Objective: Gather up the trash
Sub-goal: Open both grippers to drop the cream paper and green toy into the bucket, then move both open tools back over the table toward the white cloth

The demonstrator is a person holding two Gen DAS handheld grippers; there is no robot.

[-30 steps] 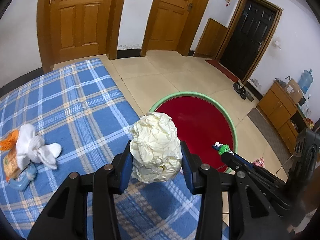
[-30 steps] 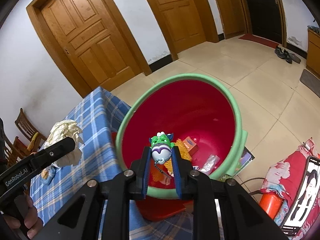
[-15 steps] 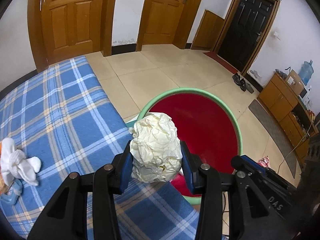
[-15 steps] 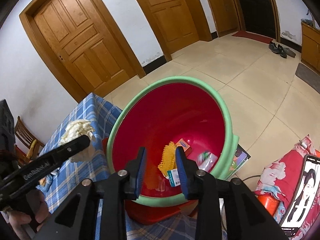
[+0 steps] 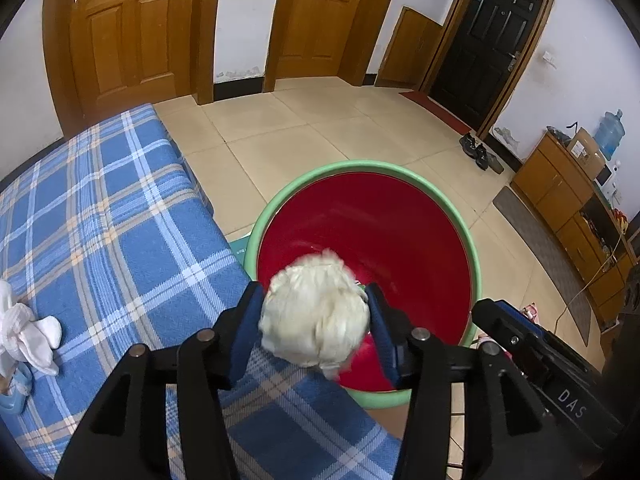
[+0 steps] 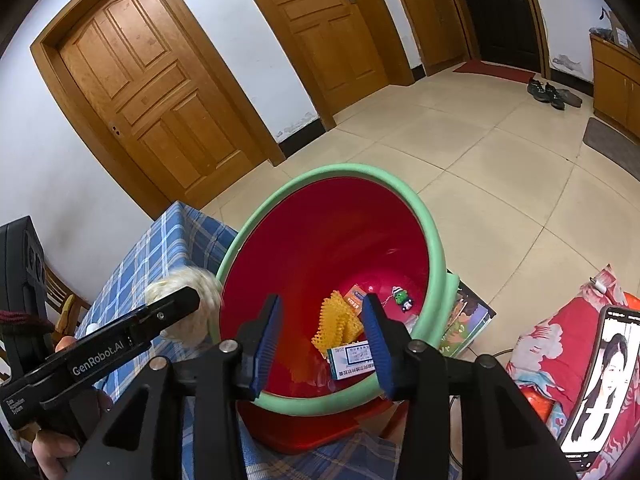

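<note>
The left gripper (image 5: pixel 314 322) is positioned over the near edge of the red bin (image 5: pixel 476 264), which has a green rim and stands on the tiled floor against the blue plaid cloth (image 5: pixel 100 240). Its jaws are opening; the crumpled cream paper ball (image 5: pixel 316 314) sits between the blue pads, blurred, and the pads appear to stand just clear of it, so the ball reads as released rather than clamped. The right gripper (image 6: pixel 322 338) is held above the same bin, jaws opening with nothing between them. Seen from the right wrist view, the bin floor holds a yellow mesh piece (image 6: pixel 336 322), an orange packet (image 6: pixel 354 294), a small green toy figure (image 6: pixel 400 298) and a white-and-blue box (image 6: pixel 352 360). A white sock (image 5: pixel 28 330) lies at the left edge of the cloth, well apart from the bin. A person's hand (image 6: pixel 56 446) grips the left gripper's handle at the lower left of the right wrist view. A phone (image 6: pixel 600 384) with a lit screen stands at the right, beside red patterned fabric (image 6: pixel 560 340).
</note>
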